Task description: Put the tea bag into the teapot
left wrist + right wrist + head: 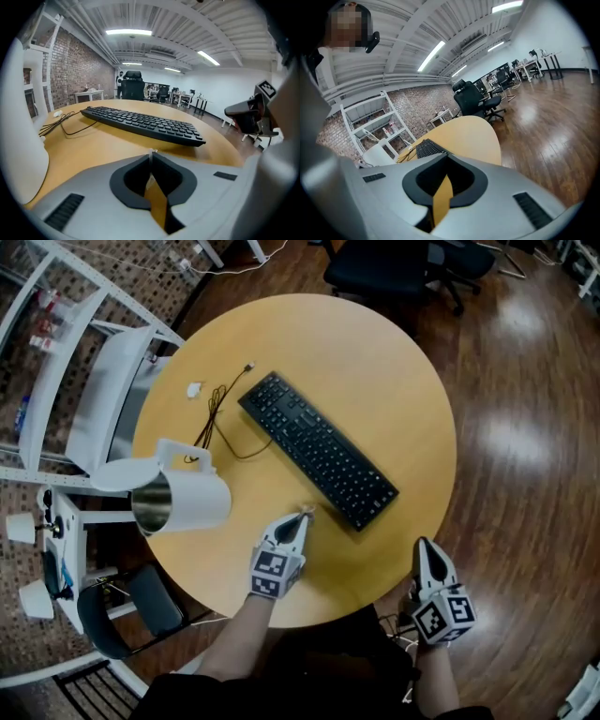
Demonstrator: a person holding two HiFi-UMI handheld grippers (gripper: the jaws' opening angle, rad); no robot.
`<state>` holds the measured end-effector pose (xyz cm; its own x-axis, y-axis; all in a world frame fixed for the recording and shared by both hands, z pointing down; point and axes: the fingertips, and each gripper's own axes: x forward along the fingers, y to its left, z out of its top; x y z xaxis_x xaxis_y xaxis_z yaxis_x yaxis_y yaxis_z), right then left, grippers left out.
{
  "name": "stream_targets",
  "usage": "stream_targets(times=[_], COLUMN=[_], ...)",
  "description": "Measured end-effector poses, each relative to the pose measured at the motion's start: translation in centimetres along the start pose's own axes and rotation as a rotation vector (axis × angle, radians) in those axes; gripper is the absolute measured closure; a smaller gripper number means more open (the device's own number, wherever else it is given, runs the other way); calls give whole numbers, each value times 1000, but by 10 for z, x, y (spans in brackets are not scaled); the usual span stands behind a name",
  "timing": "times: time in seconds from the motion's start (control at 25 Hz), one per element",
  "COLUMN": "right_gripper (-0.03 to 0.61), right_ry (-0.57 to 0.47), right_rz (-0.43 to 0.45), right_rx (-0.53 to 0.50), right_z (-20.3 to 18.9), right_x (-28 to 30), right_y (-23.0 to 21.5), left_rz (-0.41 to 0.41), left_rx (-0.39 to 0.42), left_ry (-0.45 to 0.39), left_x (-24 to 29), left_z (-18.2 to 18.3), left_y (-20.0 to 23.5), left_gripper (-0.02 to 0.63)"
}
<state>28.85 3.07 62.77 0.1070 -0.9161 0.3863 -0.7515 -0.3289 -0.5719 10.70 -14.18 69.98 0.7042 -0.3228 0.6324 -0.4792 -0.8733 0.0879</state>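
Observation:
The white teapot (195,500) stands at the table's left edge with its lid (123,474) flipped open and its steel inside showing; its side fills the left edge of the left gripper view (21,154). My left gripper (305,515) is over the table's near part, right of the teapot and just before the keyboard. Its jaws are closed, and a thin white sliver, the tea bag (151,152), is pinched at the tips; little of it shows. My right gripper (424,547) hangs beyond the table's near right edge, shut and with nothing in it.
A black keyboard (319,451) lies diagonally across the round wooden table (375,371), its black cable (217,418) looping toward the teapot. A small white lump (194,389) lies at the far left. White shelving (56,381) and chairs (394,268) surround the table.

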Motion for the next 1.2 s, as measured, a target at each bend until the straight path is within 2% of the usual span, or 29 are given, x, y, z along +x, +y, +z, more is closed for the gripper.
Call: stream_targets(times=[0.16, 0.32, 0.44, 0.72, 0.96, 1.08, 1.2], right_gripper=[575, 575, 575, 575, 575, 575, 575], right_ry=[12, 12, -5, -102, -227, -267, -268], right_rz=[14, 32, 62, 137, 235, 275, 309], right_rx=[-21, -59, -107, -205, -301, -344, -355], right_z=[2, 13, 28, 70, 100, 110, 108], right_x=[3, 4, 3, 1, 7, 16, 24], right_y=[2, 18, 36, 102, 173, 204, 234], left_rz=[20, 16, 18, 62, 88, 118, 148], left_rx=[-69, -76, -85, -41, 5, 27, 23], left_ry=[-20, -78, -153, -346, -506, -574, -602], left_x=[-2, -17, -40, -114, -184, -215, -240], left_z=[1, 14, 35, 100, 147, 159, 156], left_y=[7, 10, 11, 36, 56, 70, 83], left_gripper=[612, 612, 612, 612, 613, 613, 613])
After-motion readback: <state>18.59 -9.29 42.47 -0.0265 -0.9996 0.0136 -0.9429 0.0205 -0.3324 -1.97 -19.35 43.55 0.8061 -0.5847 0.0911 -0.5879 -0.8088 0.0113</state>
